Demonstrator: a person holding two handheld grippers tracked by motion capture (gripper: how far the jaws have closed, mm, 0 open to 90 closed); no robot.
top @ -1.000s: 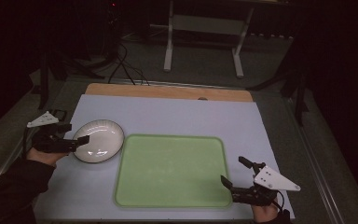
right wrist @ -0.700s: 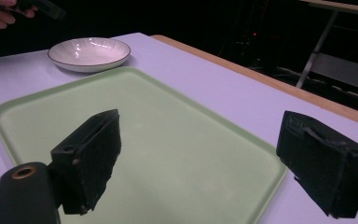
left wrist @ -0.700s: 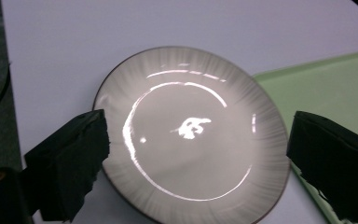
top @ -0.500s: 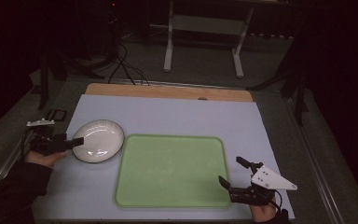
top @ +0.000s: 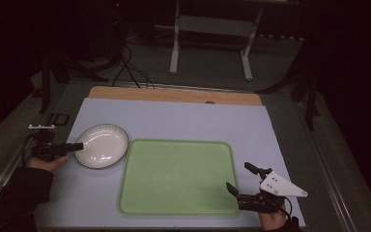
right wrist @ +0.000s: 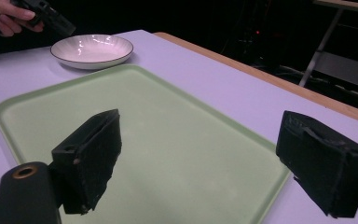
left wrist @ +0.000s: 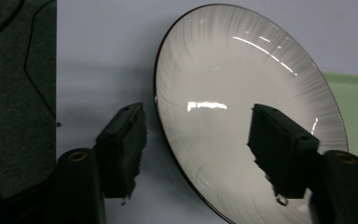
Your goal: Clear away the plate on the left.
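A white ribbed plate [top: 101, 145] with a dark rim lies on the lilac mat, left of a pale green tray [top: 174, 174]. My left gripper [top: 78, 146] reaches in level from the left at the plate's left edge. In the left gripper view the plate [left wrist: 242, 93] has its rim between the jaws of the left gripper [left wrist: 198, 121]; they have just been closing, and neither pad presses on it. My right gripper [top: 238, 177] stands open by the tray's near right corner. Between the jaws of the right gripper [right wrist: 200, 140] there is only tray [right wrist: 135, 102]. Farther off are the plate [right wrist: 92, 49] and the left gripper [right wrist: 51, 18].
The lilac mat [top: 174, 116] covers most of the table, with a wooden strip [top: 174, 94] along its far edge. Behind it a metal frame [top: 174, 48] and cables [top: 125, 67] stand on the dark floor. A metal rail [top: 319, 159] runs along the right side.
The left gripper has come down and leveled out at the plate's left rim, and its jaws have narrowed around the rim. The right gripper has stayed in place.
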